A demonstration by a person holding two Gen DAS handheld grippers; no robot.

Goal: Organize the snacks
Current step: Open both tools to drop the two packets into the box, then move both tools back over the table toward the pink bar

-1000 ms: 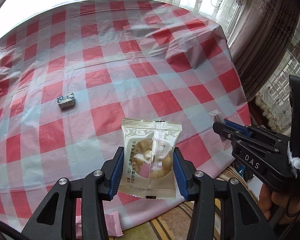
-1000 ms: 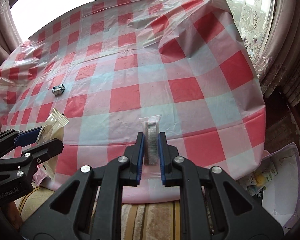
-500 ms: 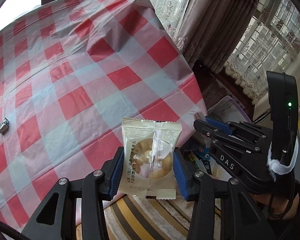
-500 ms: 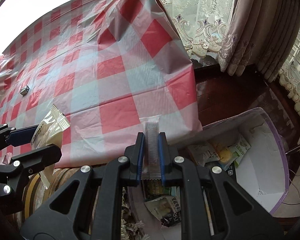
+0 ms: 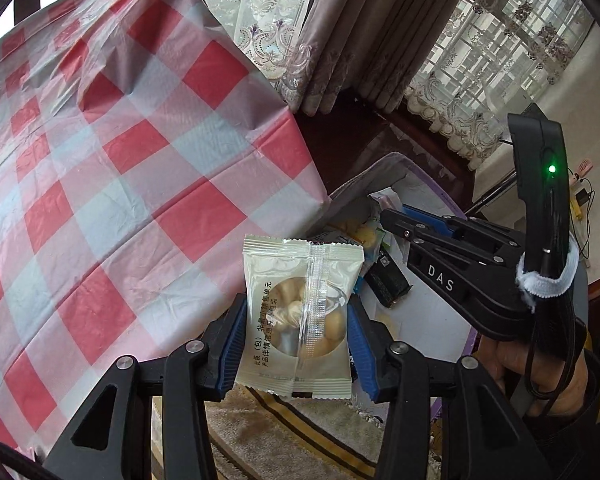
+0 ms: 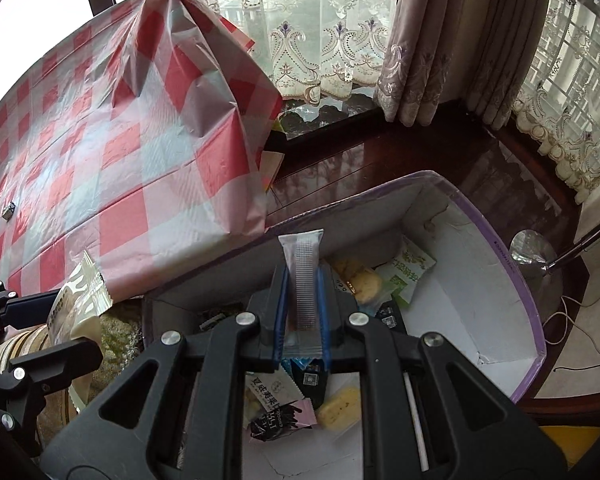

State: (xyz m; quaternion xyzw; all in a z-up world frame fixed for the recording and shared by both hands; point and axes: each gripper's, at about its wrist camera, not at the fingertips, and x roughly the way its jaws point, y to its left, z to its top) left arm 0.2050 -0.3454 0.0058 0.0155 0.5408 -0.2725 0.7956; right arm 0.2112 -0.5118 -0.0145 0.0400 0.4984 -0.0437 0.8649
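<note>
Cream packet (image 5: 300, 316), clear round window showing pale pieces, clamped in left gripper (image 5: 296, 344). Narrow clear sachet (image 6: 302, 280), clamped edge-on in right gripper (image 6: 302, 312), above box (image 6: 512, 264).

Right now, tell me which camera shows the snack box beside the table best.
The right wrist view: the snack box shows its purple rim, white walls and the packets inside. In the left wrist view, the box is mostly hidden behind the nut packet and right gripper.

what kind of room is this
Probably a home dining or living room: a table under a red checked tablecloth, lace curtains at the window, and a snack box on the floor.
</note>
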